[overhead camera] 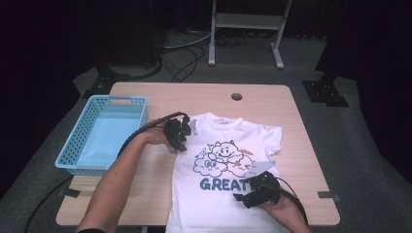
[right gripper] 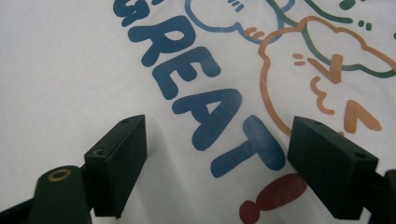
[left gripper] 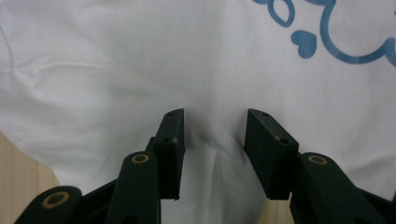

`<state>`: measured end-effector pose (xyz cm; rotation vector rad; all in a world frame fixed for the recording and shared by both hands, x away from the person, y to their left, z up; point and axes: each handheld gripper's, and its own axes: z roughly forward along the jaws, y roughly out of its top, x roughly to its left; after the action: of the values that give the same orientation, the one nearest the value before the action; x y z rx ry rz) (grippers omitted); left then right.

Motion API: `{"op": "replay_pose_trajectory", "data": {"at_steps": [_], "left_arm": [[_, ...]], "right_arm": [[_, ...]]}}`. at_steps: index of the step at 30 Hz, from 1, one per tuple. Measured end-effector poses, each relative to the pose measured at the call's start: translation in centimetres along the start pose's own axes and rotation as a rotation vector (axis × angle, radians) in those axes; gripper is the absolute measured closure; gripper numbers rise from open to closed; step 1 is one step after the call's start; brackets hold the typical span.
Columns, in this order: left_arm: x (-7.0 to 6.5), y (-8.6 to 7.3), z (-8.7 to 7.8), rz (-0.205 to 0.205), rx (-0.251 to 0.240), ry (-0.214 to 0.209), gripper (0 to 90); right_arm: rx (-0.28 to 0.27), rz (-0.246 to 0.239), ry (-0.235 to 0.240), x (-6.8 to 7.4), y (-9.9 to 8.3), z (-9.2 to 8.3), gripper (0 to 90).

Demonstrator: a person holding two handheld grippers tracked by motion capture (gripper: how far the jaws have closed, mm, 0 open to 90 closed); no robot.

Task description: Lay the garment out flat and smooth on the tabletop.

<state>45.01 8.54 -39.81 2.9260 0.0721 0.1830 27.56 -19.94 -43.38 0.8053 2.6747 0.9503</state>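
Observation:
A white T-shirt with cartoon clouds and the word GREAT lies flat, front up, on the wooden table. My left gripper is down on the shirt's left sleeve area. In the left gripper view, its jaws stand apart over wrinkled white cloth with a slight ridge running between them, and the pads do not press on it. My right gripper hovers over the lower right of the print. In the right gripper view it is open wide above the blue letters, holding nothing.
An empty light blue basket stands at the table's left side, close to my left forearm. A round cable hole sits near the far edge. A white metal stand and cables lie on the floor beyond the table.

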Motion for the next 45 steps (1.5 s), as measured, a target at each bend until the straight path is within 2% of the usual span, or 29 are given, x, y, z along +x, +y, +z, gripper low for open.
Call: {"op": "replay_pose_trajectory", "data": {"at_steps": [1, 4, 5, 6, 8, 10, 12, 13, 14, 17, 19, 20, 21, 26, 29, 32, 36, 37, 38, 45], "left_arm": [[0.2, 0.0, 0.0, -0.014, 0.02, -0.004, 55.5], [0.3, -0.1, -0.1, -0.013, 0.041, -0.001, 53.4], [0.2, -0.1, -0.5, -0.02, 0.041, 0.022, 50.3], [0.2, -0.1, -0.5, -0.02, 0.041, 0.022, 48.2], [0.1, -0.1, -1.1, -0.04, 0.003, 0.043, 45.9], [-0.4, 0.1, -1.8, -0.036, -0.02, 0.054, 44.3], [-1.1, 0.3, -2.3, -0.04, -0.067, 0.059, 41.5], [-1.5, 0.4, -2.6, -0.039, -0.086, 0.059, 40.9], [-2.0, 0.5, -2.7, -0.035, -0.103, 0.054, 40.9], [-3.6, 0.8, -2.9, -0.001, -0.129, 0.052, 40.1], [-4.7, 0.9, -2.6, 0.009, -0.152, 0.04, 40.1], [-5.7, 1.0, -2.2, 0.012, -0.165, 0.032, 40.0], [-5.7, 1.0, -2.2, 0.012, -0.165, 0.032, 39.9], [-7.9, 0.6, -1.4, 0.015, -0.205, 0.032, 39.4], [-8.9, 0.1, -0.9, -0.003, -0.226, 0.0, 39.4], [-9.7, -0.3, -0.3, -0.007, -0.198, -0.021, 39.5], [-9.8, -0.7, -0.2, -0.054, -0.2, -0.059, 39.6], [-9.8, -0.9, -0.2, -0.071, -0.2, -0.077, 39.5], [-9.9, -1.0, -0.2, -0.087, -0.203, -0.084, 38.8], [-11.1, -2.2, -0.4, -0.112, -0.225, -0.074, 35.7]], "right_arm": [[-0.001, 0.001, -0.001, 0.0, -0.2, -0.1, 19.1], [0.0, 0.0, 0.0, -0.1, -0.4, -0.3, 19.1], [0.007, 0.0, 0.0, -0.2, -0.6, -0.6, 19.1], [0.007, 0.0, 0.0, -0.2, -0.6, -0.6, 19.1], [0.039, -0.006, -0.017, -0.6, -0.7, -1.1, 19.1], [0.039, -0.008, -0.027, -0.9, -0.7, -1.4, 19.1], [0.027, 0.003, -0.046, -1.5, -0.5, -2.1, 19.0], [0.01, 0.015, -0.071, -2.4, -0.2, -2.6, 18.2], [0.01, 0.015, -0.071, -2.4, -0.2, -2.6, 18.2], [-0.022, 0.053, -0.09, -3.7, 0.1, -3.1, 17.8], [-0.023, 0.072, -0.098, -4.4, 0.3, -3.0, 17.8], [-0.026, 0.089, -0.118, -5.0, 0.4, -2.8, 17.8], [-0.026, 0.089, -0.118, -5.0, 0.4, -2.8, 17.8], [-0.03, 0.136, -0.159, -6.0, 0.6, -1.8, 16.6], [-0.022, 0.136, -0.157, -6.4, 0.7, -1.2, 16.5], [-0.009, 0.15, -0.155, -6.9, 0.7, -0.8, 16.6], [0.012, 0.163, -0.139, -7.0, 0.6, -0.4, 16.5], [0.044, 0.156, -0.117, -7.1, 0.4, 0.0, 12.2], [0.036, 0.154, -0.117, -6.9, 0.4, 0.2, 12.0], [0.024, 0.153, -0.116, -6.5, 0.2, 0.1, 11.8]]}}
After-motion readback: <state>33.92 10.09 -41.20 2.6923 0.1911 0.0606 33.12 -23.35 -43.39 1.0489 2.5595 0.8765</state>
